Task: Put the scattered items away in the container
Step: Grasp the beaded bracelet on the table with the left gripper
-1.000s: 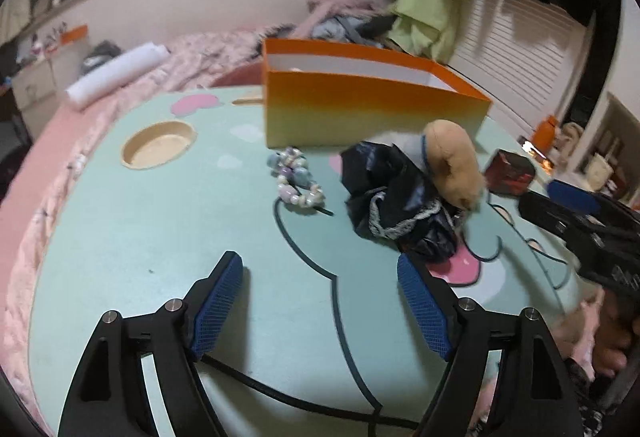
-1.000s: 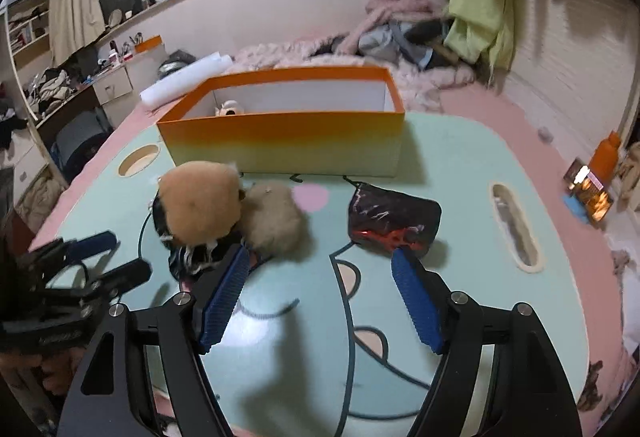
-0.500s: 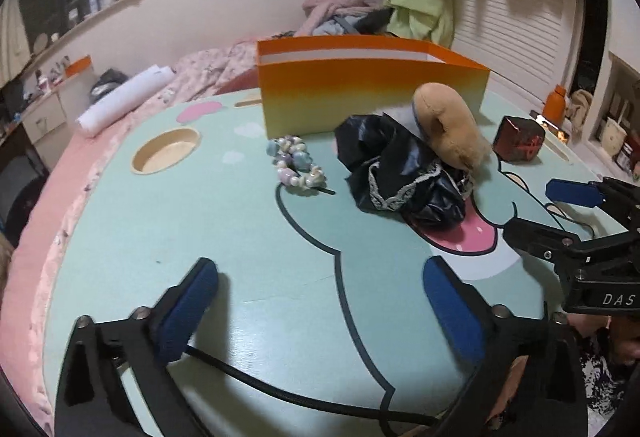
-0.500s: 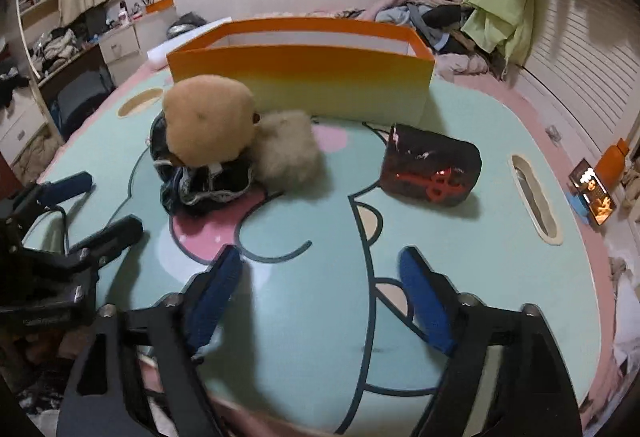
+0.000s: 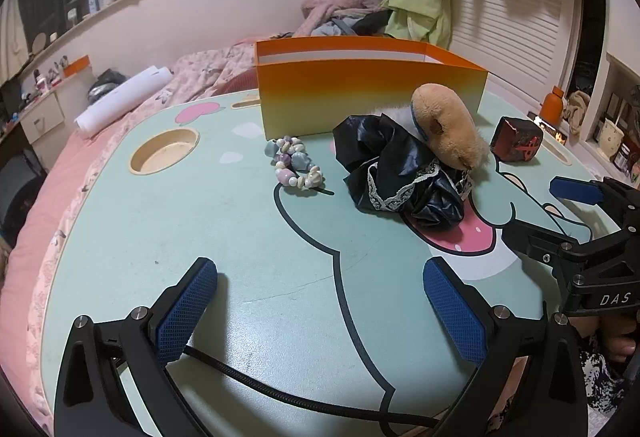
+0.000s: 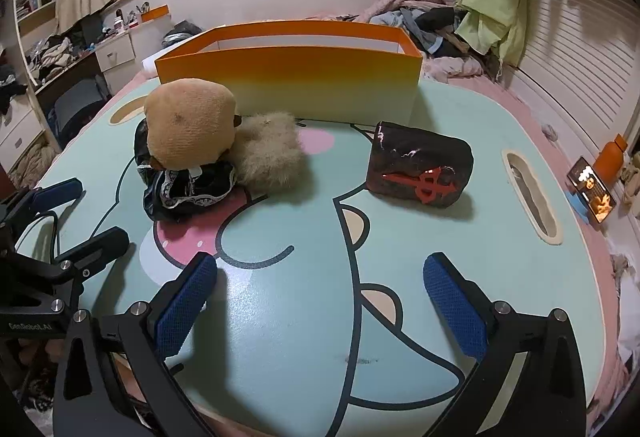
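Note:
An orange box point(image 5: 372, 93) point(image 6: 288, 81) stands open-topped at the far side of the mint cartoon table point(image 5: 200, 237). In front of it lie a bead bracelet point(image 5: 294, 165), a black lace-trimmed cloth point(image 5: 400, 173) point(image 6: 188, 189) with a tan plush toy point(image 5: 448, 129) point(image 6: 188, 125) on top, a beige fluffy ball point(image 6: 268, 153), and a black pouch with a red symbol point(image 6: 420, 169) point(image 5: 518, 145). My left gripper point(image 5: 320, 277) hovers open over bare table, short of the bracelet. My right gripper point(image 6: 320, 269) is opening, nothing between its jaws, short of the pouch.
The table has a round cup recess point(image 5: 164, 151) at the left and a long slot point(image 6: 532, 193) at the right. A black cable point(image 5: 280, 393) crosses the near edge. A phone point(image 6: 592, 189), an orange bottle point(image 6: 610, 161) and piled clothes point(image 6: 432, 17) lie beyond the table.
Both grippers' jaws have spread wider. The right gripper has sunk a little toward the table, so the box now looks flatter. The items have not moved.

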The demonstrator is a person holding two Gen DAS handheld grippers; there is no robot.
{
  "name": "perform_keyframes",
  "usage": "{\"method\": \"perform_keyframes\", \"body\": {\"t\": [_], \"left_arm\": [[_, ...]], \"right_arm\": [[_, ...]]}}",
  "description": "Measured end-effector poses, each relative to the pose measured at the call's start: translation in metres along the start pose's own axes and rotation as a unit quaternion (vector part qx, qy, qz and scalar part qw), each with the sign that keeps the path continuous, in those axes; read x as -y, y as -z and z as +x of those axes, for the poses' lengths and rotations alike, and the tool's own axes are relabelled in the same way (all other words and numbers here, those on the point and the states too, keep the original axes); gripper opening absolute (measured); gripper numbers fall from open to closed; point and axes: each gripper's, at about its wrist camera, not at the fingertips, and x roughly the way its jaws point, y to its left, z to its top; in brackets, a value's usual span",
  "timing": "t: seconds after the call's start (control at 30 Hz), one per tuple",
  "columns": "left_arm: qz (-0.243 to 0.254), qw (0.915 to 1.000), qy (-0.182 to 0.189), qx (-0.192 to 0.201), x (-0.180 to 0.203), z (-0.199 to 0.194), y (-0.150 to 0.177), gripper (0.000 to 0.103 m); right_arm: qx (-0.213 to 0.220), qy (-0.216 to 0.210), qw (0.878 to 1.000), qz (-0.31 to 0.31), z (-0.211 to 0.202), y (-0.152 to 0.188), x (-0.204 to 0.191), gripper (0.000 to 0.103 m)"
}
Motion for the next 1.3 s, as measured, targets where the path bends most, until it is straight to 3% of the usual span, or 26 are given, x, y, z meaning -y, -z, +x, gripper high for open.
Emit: {"method": "perform_keyframes", "body": {"t": [0.4, 0.5, 0.67, 0.7, 0.77, 0.83, 0.93, 1.07, 1.13, 1.2, 1.3], "left_arm": [[-0.002, 0.9999, 0.010, 0.004, 0.000, -0.002, -0.001, 0.103], [-0.018, 0.9992, 0.032, 0.013, -0.007, -0.006, -0.001, 0.103], [-0.092, 0.9917, 0.086, 0.025, -0.039, -0.014, -0.004, 0.102], [-0.102, 0.9905, 0.088, 0.027, -0.045, -0.016, -0.007, 0.100], [-0.103, 0.9910, 0.080, 0.030, -0.052, -0.016, -0.016, 0.085], [-0.089, 0.9936, 0.065, 0.026, -0.055, -0.012, -0.029, 0.079], [-0.070, 0.9969, 0.036, -0.003, -0.055, 0.011, -0.050, 0.065], [-0.054, 0.9974, 0.045, -0.020, -0.048, 0.034, -0.072, 0.062], [-0.037, 0.9981, 0.029, -0.039, -0.042, 0.046, -0.077, 0.061], [-0.032, 0.9961, 0.044, -0.069, -0.037, 0.059, -0.079, 0.050], [-0.017, 0.9966, 0.039, -0.071, -0.033, 0.065, -0.082, 0.037]], "right_arm": [[0.011, -0.006, 1.000, -0.006, 0.000, 0.001, 0.001, 0.103], [0.012, -0.007, 1.000, -0.006, 0.000, 0.002, 0.002, 0.103], [0.013, -0.007, 1.000, -0.006, 0.000, 0.002, 0.002, 0.103], [0.014, -0.007, 1.000, -0.007, 0.000, 0.002, 0.002, 0.103], [0.014, -0.008, 1.000, -0.007, 0.000, 0.003, 0.001, 0.103], [0.014, -0.007, 1.000, -0.006, 0.000, 0.003, 0.000, 0.103], [0.014, -0.008, 1.000, -0.007, 0.000, 0.003, 0.001, 0.103], [0.014, -0.008, 1.000, -0.007, 0.000, 0.003, 0.000, 0.103], [0.014, -0.008, 1.000, -0.007, -0.001, 0.003, 0.000, 0.103], [0.014, -0.007, 1.000, -0.007, -0.001, 0.003, 0.000, 0.103], [0.015, -0.007, 1.000, -0.008, -0.002, 0.003, -0.002, 0.103]]}}
